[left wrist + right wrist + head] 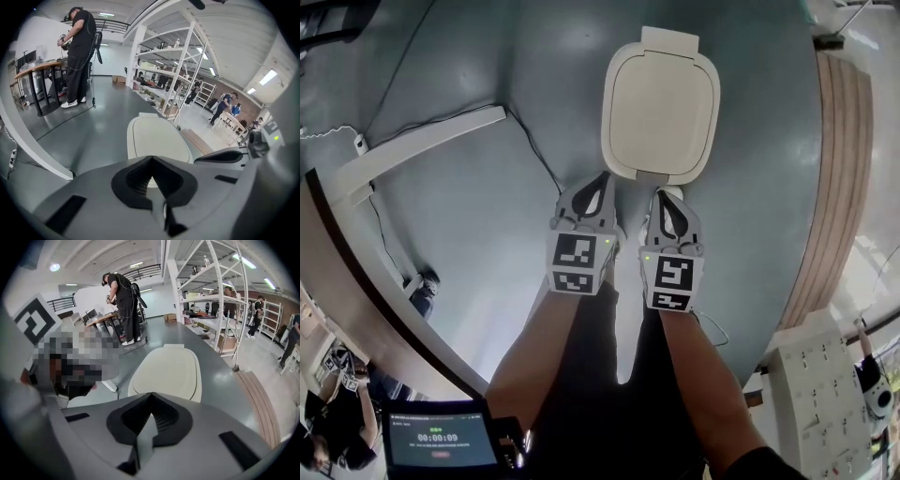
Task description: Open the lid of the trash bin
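Left gripper (603,176) and right gripper (662,193) hovering beside bin (619,56), both pressed together, empty. Lid (661,103) lying shut. Probably best nudging under front lip (654,175), lifting toward hinge (669,37).

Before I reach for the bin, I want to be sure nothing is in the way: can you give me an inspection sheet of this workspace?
Surface: smooth grey floor.
Job's things: trash bin lid, cream, shut and lying flat.
Clutter: white bar on the floor at the left; timer screen by the person's legs.
Grippers: left gripper and right gripper side by side at the bin's near edge, both shut, nothing between the jaws.
Cables: black cable crosses the floor toward the bin's left side.
Surroundings: wooden strip at the right; white shelving; person in black at a table.
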`<state>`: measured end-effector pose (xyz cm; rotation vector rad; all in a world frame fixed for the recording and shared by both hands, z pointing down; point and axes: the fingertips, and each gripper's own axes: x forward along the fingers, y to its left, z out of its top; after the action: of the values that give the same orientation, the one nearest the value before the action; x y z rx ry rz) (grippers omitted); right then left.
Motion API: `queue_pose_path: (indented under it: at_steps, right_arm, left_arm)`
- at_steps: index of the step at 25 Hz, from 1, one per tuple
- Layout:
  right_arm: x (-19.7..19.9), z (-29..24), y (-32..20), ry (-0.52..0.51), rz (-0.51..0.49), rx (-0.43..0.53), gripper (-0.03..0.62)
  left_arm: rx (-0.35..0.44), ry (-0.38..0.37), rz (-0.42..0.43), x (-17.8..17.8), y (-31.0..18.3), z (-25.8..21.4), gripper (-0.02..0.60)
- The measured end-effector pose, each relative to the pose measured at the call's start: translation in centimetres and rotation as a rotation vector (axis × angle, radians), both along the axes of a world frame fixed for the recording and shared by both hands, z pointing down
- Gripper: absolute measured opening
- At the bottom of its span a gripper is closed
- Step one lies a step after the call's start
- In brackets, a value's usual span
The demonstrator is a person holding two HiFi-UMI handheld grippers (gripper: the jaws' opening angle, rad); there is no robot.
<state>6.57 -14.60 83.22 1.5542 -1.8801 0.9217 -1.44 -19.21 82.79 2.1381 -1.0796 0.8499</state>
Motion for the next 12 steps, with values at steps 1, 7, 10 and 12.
queue_pose_path:
  at_steps: [1, 7, 10, 12]
  right_arm:
    - [0.2, 0.6, 0.2, 0.01, 0.0, -0.002, 0.0]
    - [0.6, 3.1, 0.2, 0.024, -0.025, -0.015, 0.0]
    - [0.1, 4.1, 0.1, 0.026, -0.061, -0.013, 0.0]
    - [-0.2, 4.8, 0.0, 0.031, -0.088, -0.011, 0.0]
  left_arm:
    - [-0.003, -0.001, 0.005, 0.2, 0.3, 0.7, 0.0]
    - [-0.004, 0.019, 0.006, 1.3, 0.5, 3.3, 0.0]
    - [-0.001, 0.028, 0.017, 1.4, 0.6, 3.4, 0.0]
    - [-0.002, 0.018, 0.029, 1.3, 0.9, 3.8, 0.0]
